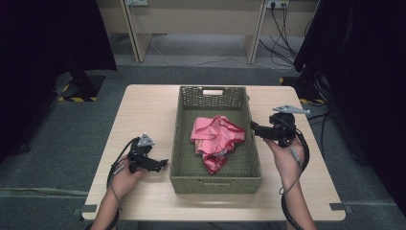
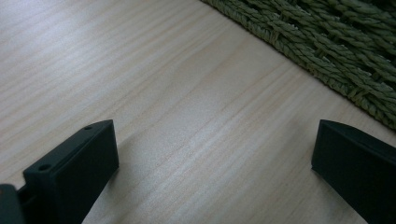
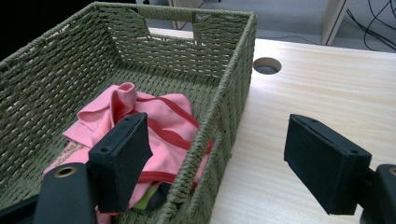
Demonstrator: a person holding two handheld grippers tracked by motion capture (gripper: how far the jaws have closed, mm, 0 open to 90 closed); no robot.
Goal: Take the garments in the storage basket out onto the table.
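Observation:
A green woven basket (image 1: 215, 179) stands in the middle of the wooden table (image 1: 143, 110). A crumpled pink garment with red trim (image 1: 215, 139) lies inside it, seen close in the right gripper view (image 3: 159, 116). My right gripper (image 1: 253, 126) hovers at the basket's right rim, jaws open and straddling that rim (image 3: 233, 93), with nothing held between its jaws. My left gripper (image 1: 165, 163) rests low on the table just left of the basket, open over bare wood (image 2: 210, 154), with the basket wall (image 2: 336, 51) ahead.
A round cable hole (image 3: 267, 65) sits in the tabletop beyond the right gripper. Desks and cables stand behind the table, dark curtains at both sides. Bare table lies left and right of the basket.

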